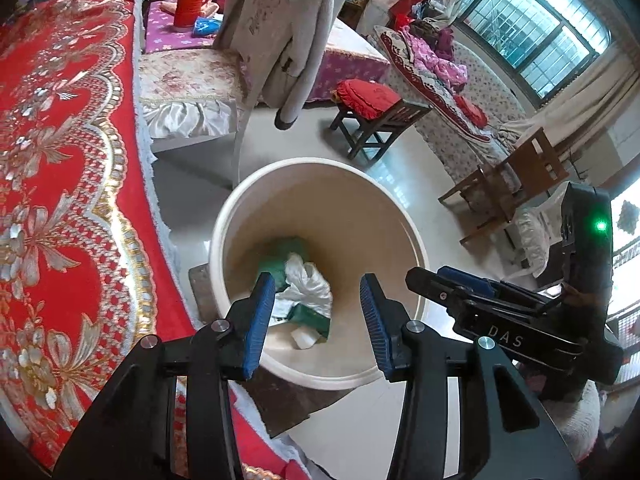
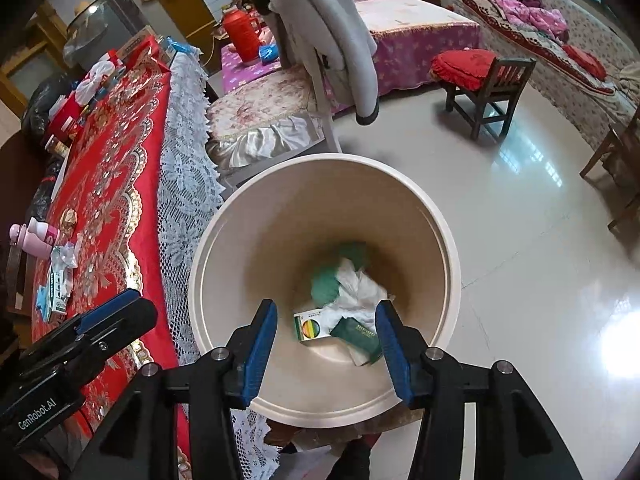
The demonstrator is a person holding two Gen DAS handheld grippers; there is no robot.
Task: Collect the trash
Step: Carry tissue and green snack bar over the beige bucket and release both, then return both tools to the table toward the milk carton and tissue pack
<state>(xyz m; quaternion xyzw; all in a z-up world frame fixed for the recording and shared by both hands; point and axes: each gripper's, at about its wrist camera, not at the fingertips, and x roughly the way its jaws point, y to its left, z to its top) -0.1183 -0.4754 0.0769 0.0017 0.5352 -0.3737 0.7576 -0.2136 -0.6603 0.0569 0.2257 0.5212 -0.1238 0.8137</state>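
A cream round trash bin [image 1: 224, 220] [image 2: 452, 248] stands on the floor beside the table. At its bottom lie white crumpled plastic [image 1: 308, 280] [image 2: 360, 288], green wrapping [image 1: 288, 252] [image 2: 326, 284], a dark green box [image 1: 312, 316] [image 2: 358, 336] and a small striped carton [image 2: 310, 326]. My left gripper [image 1: 318, 284] hangs over the bin, open, nothing between its blue pads. My right gripper [image 2: 326, 308] is also above the bin, open and empty. Each gripper shows at the edge of the other's view: the right gripper's body [image 1: 520, 312] and the left gripper's body [image 2: 80, 340].
A table with a red and gold cloth [image 1: 60, 160] [image 2: 112, 168] and lace edge lies left of the bin; a pink bottle [image 2: 34, 236] and wrappers [image 2: 58, 280] rest on it. A chair with a grey coat [image 2: 320, 32], a red-cushioned stool [image 2: 480, 72] and shiny floor lie beyond.
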